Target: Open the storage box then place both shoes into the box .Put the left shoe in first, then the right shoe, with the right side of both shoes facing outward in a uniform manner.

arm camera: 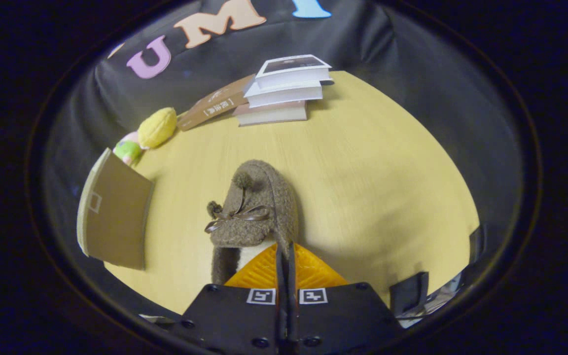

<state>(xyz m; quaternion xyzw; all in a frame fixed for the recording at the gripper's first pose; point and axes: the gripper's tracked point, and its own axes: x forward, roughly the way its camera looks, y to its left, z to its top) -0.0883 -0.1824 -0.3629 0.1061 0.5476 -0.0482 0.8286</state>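
we see our gripper with its two orange ribbed fingers pressed almost flat together, pinching the rim at the heel end of a fuzzy brown slipper-style shoe with a thin brown ribbon bow and two pom-poms; the jaws are closed on that rim, with only a thin dark slit between them. the shoe points away from the fingers over the middle of the pale yellow wooden table, toe toward the far edge; we cannot tell whether its sole rests on the table or is lifted. to the left of the shoe, at the table's left edge, stands the brown cardboard-coloured storage box, its flat side turned to us. beyond it, near the far left edge, lies a yellow plush toy with a green and pink part beside it. at the far edge sits a stack of three thick books, with a brown book leaning against its left side.
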